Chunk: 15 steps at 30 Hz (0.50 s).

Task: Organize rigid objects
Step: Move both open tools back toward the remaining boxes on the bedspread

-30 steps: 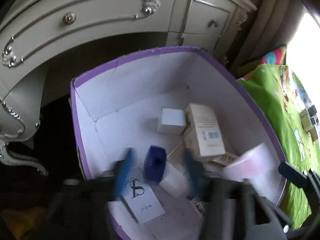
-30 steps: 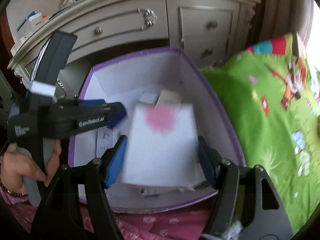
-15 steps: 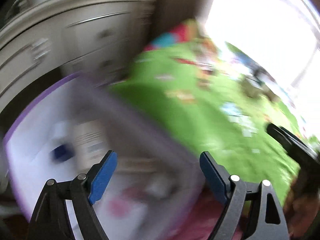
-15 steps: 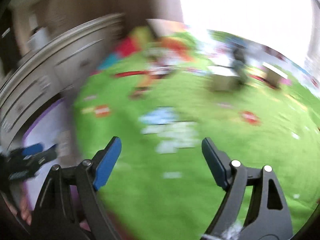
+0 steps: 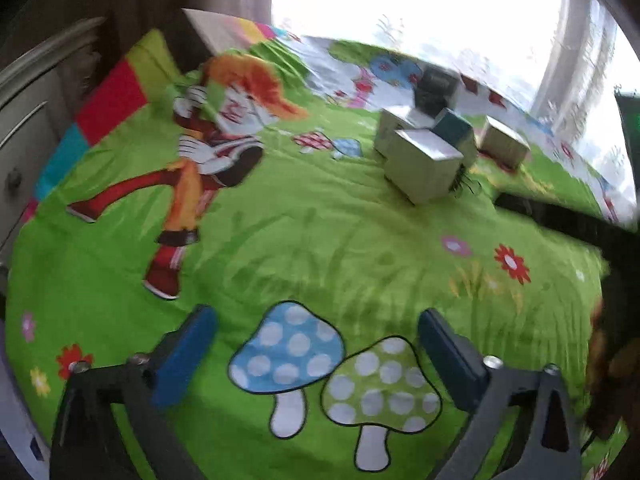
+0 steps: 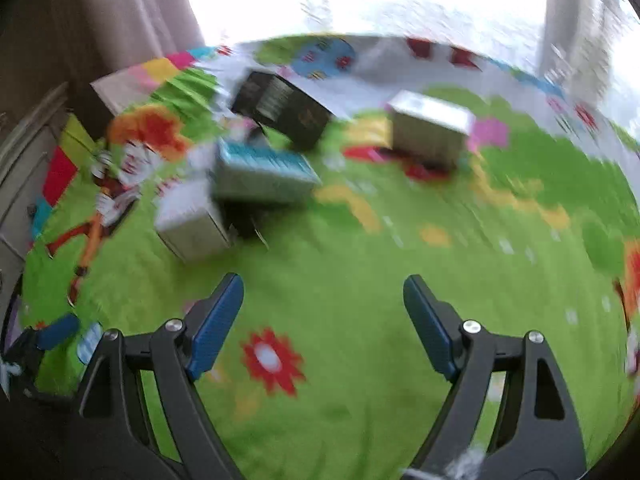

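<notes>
Both views are motion-blurred. Both tools hang over a bed covered with a green cartoon-print bedspread (image 5: 320, 232).

Left tool (image 5: 316, 344): jaws spread wide, having just been opening; nothing between the blue pads (image 5: 186, 354), only the printed blue and green mushrooms of the bedspread below.

Right tool (image 6: 323, 320): jaws spread, nothing between them; a printed red flower lies below the gap. The figures show the opening widened early in the last second and then held.

Task items are small boxes lying on the bedspread, well ahead of both tools, toward the bright window (image 5: 400, 8).
- Silver box (image 5: 424, 164), nearest in the left view, tilted.
- Teal-topped box (image 6: 260, 168) just behind the silver box and touching it in the right view.
- Black box (image 6: 284, 110) farther back, beside the teal one.
- Separate silver-grey box (image 6: 430, 128) stands apart to the right of the cluster.
- Another pale box sits at the cluster's left edge in the left view; details too blurred to tell.

A cream dresser (image 5: 28, 112) shows at the left edge, beside the bed. The left tool's blue tip appears at the lower left of the right view.
</notes>
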{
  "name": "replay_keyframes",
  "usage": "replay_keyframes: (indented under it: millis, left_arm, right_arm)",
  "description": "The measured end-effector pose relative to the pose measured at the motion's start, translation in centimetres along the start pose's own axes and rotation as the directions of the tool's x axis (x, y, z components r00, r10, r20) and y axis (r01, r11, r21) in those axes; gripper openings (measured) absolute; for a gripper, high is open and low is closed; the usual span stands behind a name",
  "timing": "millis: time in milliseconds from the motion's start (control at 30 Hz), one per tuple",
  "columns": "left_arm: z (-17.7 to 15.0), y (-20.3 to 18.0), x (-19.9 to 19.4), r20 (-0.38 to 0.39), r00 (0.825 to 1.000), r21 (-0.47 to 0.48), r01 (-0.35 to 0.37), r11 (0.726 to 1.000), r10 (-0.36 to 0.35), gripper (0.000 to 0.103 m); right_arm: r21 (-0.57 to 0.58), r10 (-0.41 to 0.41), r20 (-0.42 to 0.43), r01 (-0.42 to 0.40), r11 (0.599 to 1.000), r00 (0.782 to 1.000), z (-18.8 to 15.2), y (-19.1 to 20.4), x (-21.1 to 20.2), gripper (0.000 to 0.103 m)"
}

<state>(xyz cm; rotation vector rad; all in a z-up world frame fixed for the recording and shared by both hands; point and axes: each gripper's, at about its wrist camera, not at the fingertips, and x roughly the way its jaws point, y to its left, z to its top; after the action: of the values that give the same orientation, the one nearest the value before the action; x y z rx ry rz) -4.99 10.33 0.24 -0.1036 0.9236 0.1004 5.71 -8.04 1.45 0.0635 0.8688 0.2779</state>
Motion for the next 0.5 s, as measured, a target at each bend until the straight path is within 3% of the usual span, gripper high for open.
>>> replay_keyframes:
  millis: [67,200,333,400,433,500]
  left_arm:
    - [-0.1,-0.5,0.3,-0.008,1.000,0.021,-0.025,0.999,0.025,0.103]
    - [-0.1,-0.4,0.3,-0.006,1.000,0.020,-0.027,0.999,0.027,0.103]
    - [0.0,-0.5,0.4,-0.003,1.000,0.015,-0.024,1.000,0.024,0.103]
    - [-0.1,-0.5,0.4,-0.005,1.000,0.019,-0.026,0.999,0.026,0.103]
    - [-0.1,-0.6,0.4,-0.005,1.000,0.021,-0.026,0.999,0.027,0.103]
    - [-0.2,-0.5,0.2,-0.004,1.000,0.021,-0.022,1.000,0.022,0.103]
  right_arm:
    - [-0.025,0.040,0.030,-0.039,0.999,0.999,1.6,0.9,0.2,0.085]
    - [-0.063,0.025,0.075,-0.020,0.998,0.997,4.6,2.7,0.9,0.085]
    - [0.025,0.114,0.048,-0.116,0.993,0.992,7.3,2.6,2.7,0.085]
    - [-0.032,0.036,0.000,-0.036,0.999,0.999,8.1,3.3,4.0,0.084]
    - [-0.090,-0.051,-0.056,0.046,0.995,0.997,8.3,3.7,4.8,0.082]
    - [-0.115,-0.068,-0.114,0.055,0.992,0.991,8.3,3.3,4.4,0.079]
